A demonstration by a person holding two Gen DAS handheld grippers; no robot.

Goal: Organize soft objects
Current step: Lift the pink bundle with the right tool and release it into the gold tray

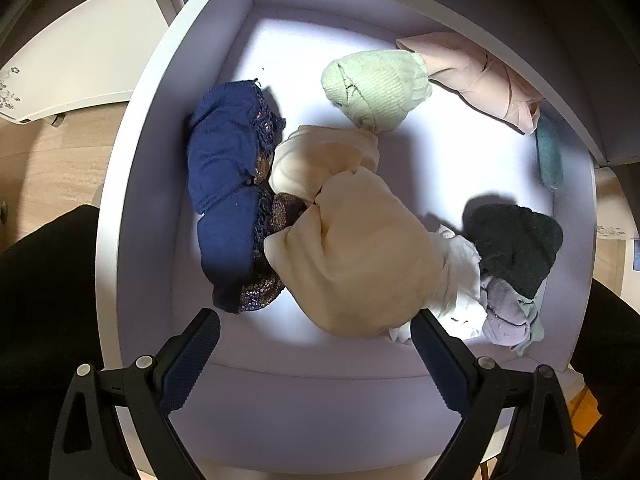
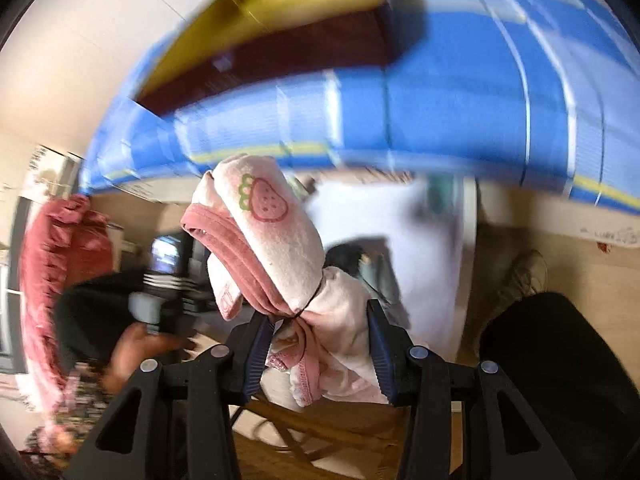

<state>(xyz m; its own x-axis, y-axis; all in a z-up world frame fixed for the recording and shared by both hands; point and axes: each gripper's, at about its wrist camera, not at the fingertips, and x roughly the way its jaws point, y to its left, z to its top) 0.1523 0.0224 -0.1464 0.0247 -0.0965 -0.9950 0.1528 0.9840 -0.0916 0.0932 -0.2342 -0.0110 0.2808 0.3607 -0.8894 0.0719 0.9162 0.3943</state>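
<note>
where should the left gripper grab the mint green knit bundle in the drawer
Take the mint green knit bundle from straight above, across its narrower pinched end nearest the cream bundle. It lies loose on bare drawer floor, with room there for both jaws, while its wide far end overlaps the pink garment.

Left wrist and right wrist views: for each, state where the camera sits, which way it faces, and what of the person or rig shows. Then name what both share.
Left wrist: on the left gripper, facing straight down into a white drawer of soft items; its open fingers and dark sleeves show.
Right wrist: on the right gripper, angled down toward the floor, blurred; its fingers clamp a pink strawberry cloth; a hand and dark trouser leg show.
Shared: the white drawer, seen blurred behind the cloth.
</note>
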